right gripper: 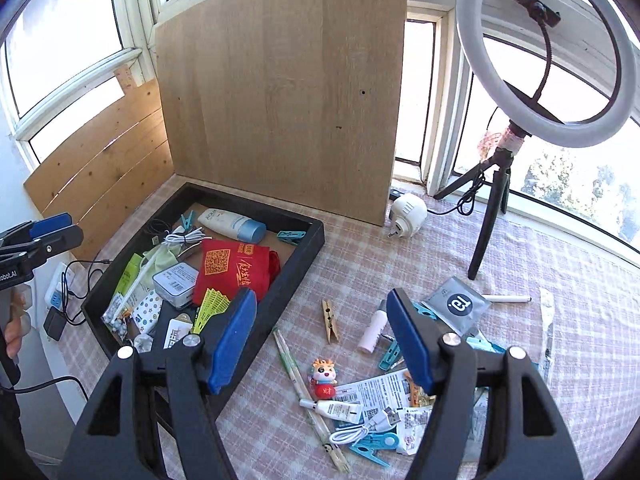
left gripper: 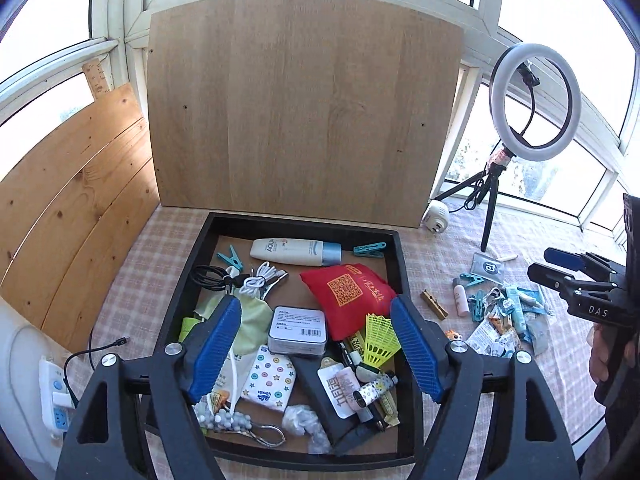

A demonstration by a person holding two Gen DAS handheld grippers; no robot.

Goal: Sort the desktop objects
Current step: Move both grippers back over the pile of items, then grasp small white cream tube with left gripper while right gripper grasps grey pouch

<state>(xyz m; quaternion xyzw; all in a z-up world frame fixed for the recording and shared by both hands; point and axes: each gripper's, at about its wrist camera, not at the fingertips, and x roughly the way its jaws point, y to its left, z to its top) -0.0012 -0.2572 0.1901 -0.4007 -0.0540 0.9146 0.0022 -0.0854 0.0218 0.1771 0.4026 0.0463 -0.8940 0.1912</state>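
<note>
My left gripper [left gripper: 316, 344] hangs over the shallow black square tray [left gripper: 400, 264], blue ribbed pads spread wide, nothing between them. Right gripper [right gripper: 322, 340] likewise wide open and empty, poised above the checked pink-and-white tablecloth [right gripper: 400, 248] just right of the tray's edge.

Inside the tray: a white lotion tube with a pale blue cap [left gripper: 296, 251] along the far wall, a teal plastic clothes peg [left gripper: 370, 249] at its right end, a red cloth pouch printed with a gold QR code [left gripper: 352, 292] below that. A flat grey metal tin with a barcode label [left gripper: 297, 330] sits mid-tray, touching a neon-yellow plastic shuttlecock [left gripper: 380, 338] side of the pouch. A coiled white USB cable [left gripper: 260, 278] and a black cable [left gripper: 210, 276] lie at the left. A small tissue pack with star and button print [left gripper: 270, 380] is near the front.

Loose on the cloth, seen from my right wrist: a wooden clothes peg [right gripper: 330, 320], a pale pink small bottle [right gripper: 372, 332], a little red-and-orange cartoon figurine [right gripper: 323, 378], a pair of bamboo chopsticks in a wrapper [right gripper: 304, 392], a grey foil sachet [right gripper: 456, 302], a white coiled cable [right gripper: 360, 432], and a heap of teal pegs and paper packets partly hidden behind my right pad.

A white ring light on a black tripod [right gripper: 544, 60] stands at the far right.
</note>
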